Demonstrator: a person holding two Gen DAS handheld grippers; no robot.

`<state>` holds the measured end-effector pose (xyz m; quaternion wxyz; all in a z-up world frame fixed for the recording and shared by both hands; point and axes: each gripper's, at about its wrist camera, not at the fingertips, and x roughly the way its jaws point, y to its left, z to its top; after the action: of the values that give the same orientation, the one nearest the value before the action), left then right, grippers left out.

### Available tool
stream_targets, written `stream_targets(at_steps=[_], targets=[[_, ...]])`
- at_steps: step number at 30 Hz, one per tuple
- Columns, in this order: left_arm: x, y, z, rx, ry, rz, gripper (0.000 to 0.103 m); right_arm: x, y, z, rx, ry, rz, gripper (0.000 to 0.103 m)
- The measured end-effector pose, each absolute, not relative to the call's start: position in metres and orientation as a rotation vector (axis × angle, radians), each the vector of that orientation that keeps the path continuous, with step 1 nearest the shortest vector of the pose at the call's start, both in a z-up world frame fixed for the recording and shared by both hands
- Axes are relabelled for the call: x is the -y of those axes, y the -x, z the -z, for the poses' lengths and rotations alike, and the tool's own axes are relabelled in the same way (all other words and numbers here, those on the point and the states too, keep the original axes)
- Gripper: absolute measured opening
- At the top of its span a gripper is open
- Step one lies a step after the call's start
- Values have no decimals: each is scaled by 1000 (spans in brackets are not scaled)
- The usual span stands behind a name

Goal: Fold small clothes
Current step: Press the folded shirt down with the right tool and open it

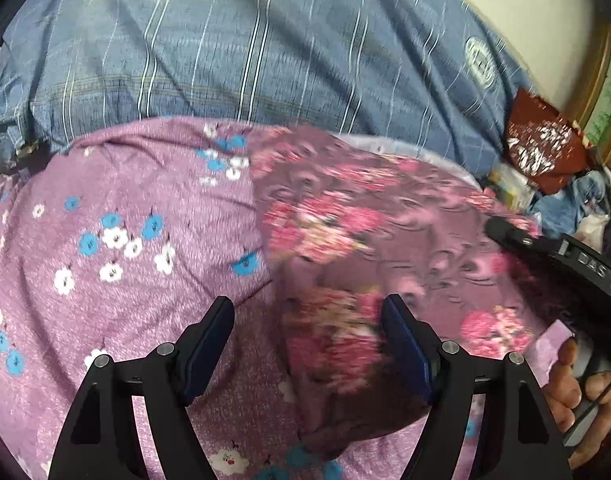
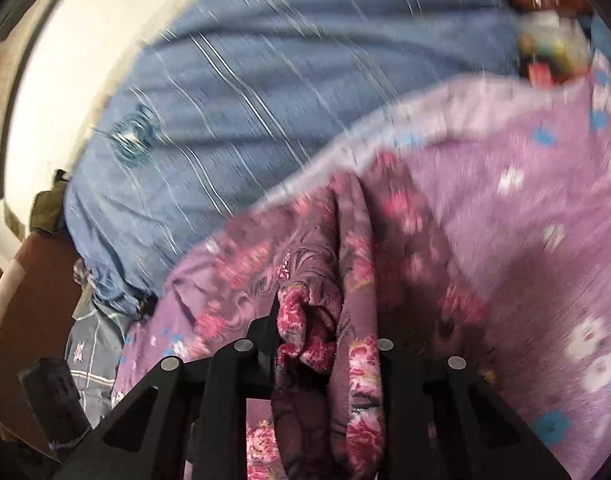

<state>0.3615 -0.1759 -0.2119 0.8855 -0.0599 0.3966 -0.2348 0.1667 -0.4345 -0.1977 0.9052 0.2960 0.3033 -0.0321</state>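
Observation:
A small maroon garment with pink flowers [image 1: 357,248] lies spread on a lilac sheet. My left gripper [image 1: 307,320] is open, its fingers hovering over the garment's near left edge without holding it. My right gripper [image 2: 309,320] is shut on a bunched fold of the same garment [image 2: 325,280], which drapes over and between its fingers. In the left wrist view the right gripper [image 1: 501,232] reaches onto the garment's right side, with a hand behind it. Both views are motion-blurred.
A lilac sheet with blue and white flowers [image 1: 105,240] covers the bed. A blue striped quilt [image 1: 265,40] lies beyond it. A dark red printed cloth [image 1: 545,144] and other clutter sit at the far right. A cream wall [image 2: 85,60] lies behind.

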Motion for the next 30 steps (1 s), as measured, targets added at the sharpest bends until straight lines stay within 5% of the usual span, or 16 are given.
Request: stream_targets(at_steps=[3,6,9,14,18,22,30], targets=[[180,-355,210,-816,100,491,75,439,-142,183,-569,-559,97,23],[193,-357,226,-885,26,467,75,456,-150,207,-739,-598,123,25],[198,-360,236,-938,18,452,77,472,-160,240,-918,-720,146,38],[197,-365,233,-950,35,454,77,491,-138,202,-695,-725,235,50],[194,-367,232,-957,40,459,77,488,-142,188,-602,-693,200,49],[195,-367,232,-960,38,457,77,469,-172,196,-700,-687,125,29],[193,-362,236,-955,-1,485,78,463,-267,226,-941,-645,180,32]])
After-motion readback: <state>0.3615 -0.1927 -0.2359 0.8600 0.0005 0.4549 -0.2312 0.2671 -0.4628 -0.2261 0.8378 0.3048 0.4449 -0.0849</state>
